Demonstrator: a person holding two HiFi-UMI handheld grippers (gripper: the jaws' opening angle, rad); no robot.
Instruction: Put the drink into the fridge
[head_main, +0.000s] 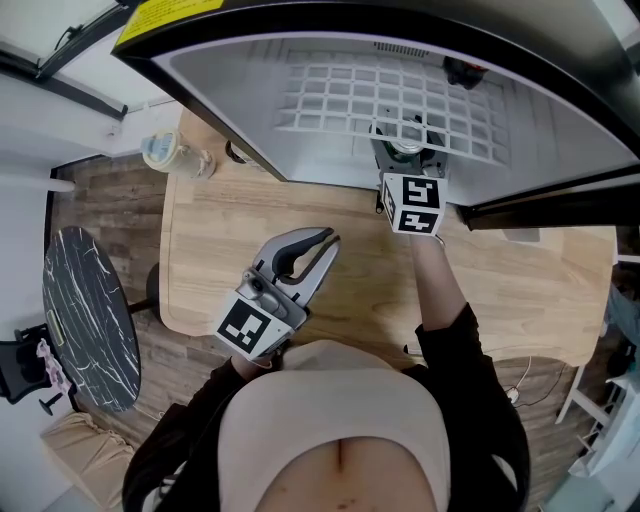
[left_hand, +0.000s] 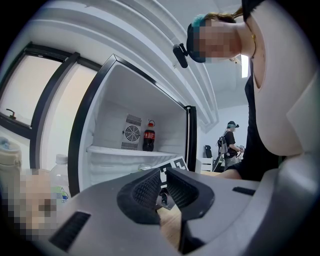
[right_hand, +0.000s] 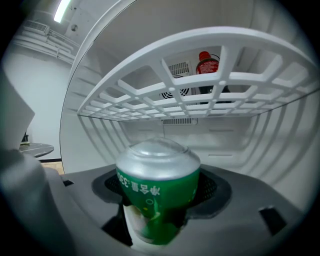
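Note:
A green drink can (right_hand: 156, 187) with a silver end is held between the jaws of my right gripper (right_hand: 161, 192), which is shut on it. In the head view this gripper (head_main: 407, 160) reaches into the open fridge (head_main: 330, 150), just under the white wire shelf (right_hand: 190, 95). A cola bottle (right_hand: 208, 64) with a red cap stands on that shelf at the back, in front of a small fan grille. My left gripper (head_main: 322, 243) hangs over the wooden table (head_main: 510, 290) in front of the fridge, shut and with nothing in it (left_hand: 162, 182).
A clear water bottle (left_hand: 59, 180) and a cream-lidded bottle (head_main: 165, 150) stand at the table's left, beside the fridge. A round black marble table (head_main: 85, 310) is on the floor to the left. Another person (left_hand: 230, 145) stands far off in the room.

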